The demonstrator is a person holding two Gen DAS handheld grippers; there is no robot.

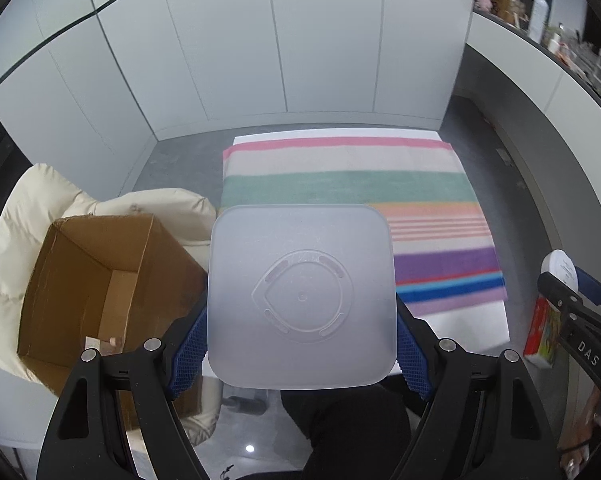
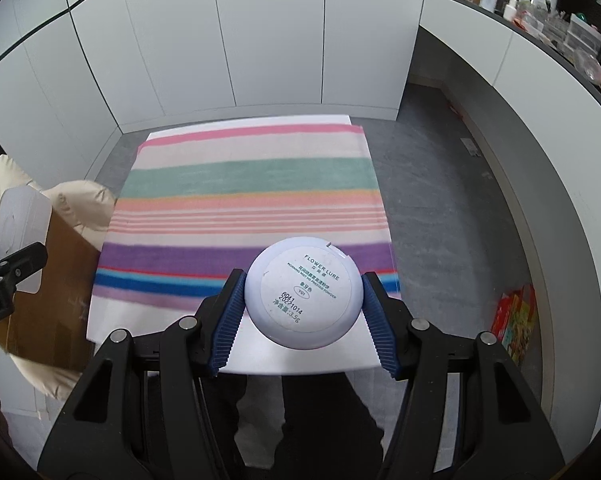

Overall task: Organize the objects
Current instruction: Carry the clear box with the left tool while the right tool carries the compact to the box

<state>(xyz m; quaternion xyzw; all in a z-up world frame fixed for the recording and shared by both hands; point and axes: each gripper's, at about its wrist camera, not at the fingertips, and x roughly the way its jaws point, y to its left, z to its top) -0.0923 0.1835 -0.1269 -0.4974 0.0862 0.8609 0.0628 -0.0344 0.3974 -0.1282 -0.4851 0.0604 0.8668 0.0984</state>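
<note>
My left gripper (image 1: 300,344) is shut on a frosted square plastic box (image 1: 300,292), its blue pads pressed on both sides and the moulded underside facing the camera. It hangs in the air over the near edge of the striped towel (image 1: 360,184). My right gripper (image 2: 302,312) is shut on a round white powder compact (image 2: 302,294) with green print on its base, held above the towel's (image 2: 252,184) near edge. In the right wrist view the square box (image 2: 18,220) shows at the far left; in the left wrist view the compact (image 1: 560,270) shows at the far right.
An open brown cardboard box (image 1: 92,276) stands left of the table on a cream padded coat (image 1: 32,200). A colourful carton (image 2: 516,320) lies on the grey floor at the right. White cabinet fronts (image 2: 220,40) stand behind the table; a cluttered shelf (image 2: 540,16) runs along the right.
</note>
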